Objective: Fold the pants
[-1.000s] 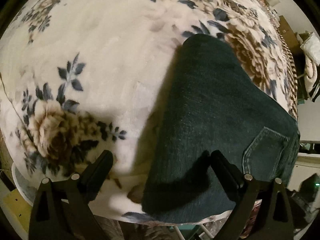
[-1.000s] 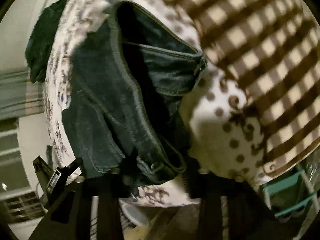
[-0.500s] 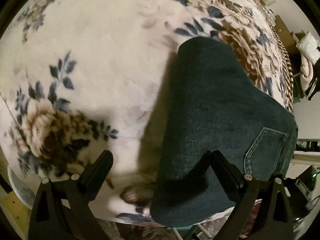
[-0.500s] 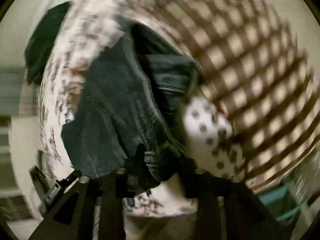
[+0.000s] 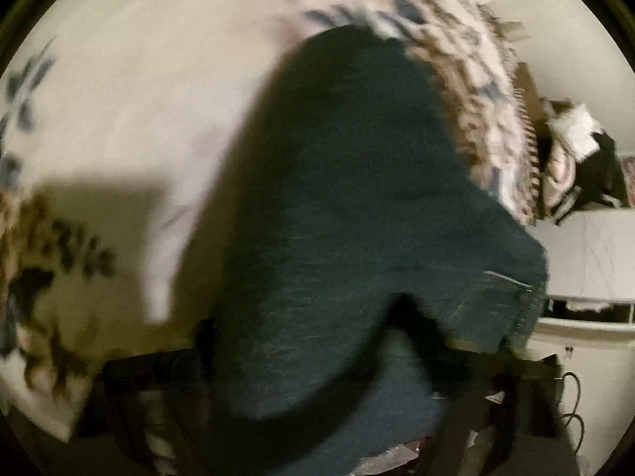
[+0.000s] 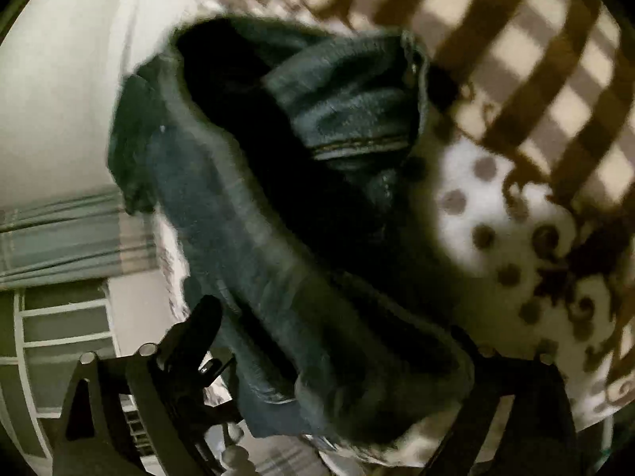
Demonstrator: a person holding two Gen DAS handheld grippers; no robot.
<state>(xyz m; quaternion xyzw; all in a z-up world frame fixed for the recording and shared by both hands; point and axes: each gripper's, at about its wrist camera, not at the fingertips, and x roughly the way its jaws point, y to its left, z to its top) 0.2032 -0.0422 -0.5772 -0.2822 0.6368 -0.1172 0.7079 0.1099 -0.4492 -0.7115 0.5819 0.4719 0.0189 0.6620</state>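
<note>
Left tool closing around the dark jeans' folded edge, grip unclear through blur.
Right tool just opening, waistband loose between its fingers; jeans on the floral blanket.

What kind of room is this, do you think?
Most likely a bedroom at home. Dark jeans lie on a plush floral blanket that looks like bedding, a checked blanket lies beside it, and clothes are heaped by the wall.
</note>
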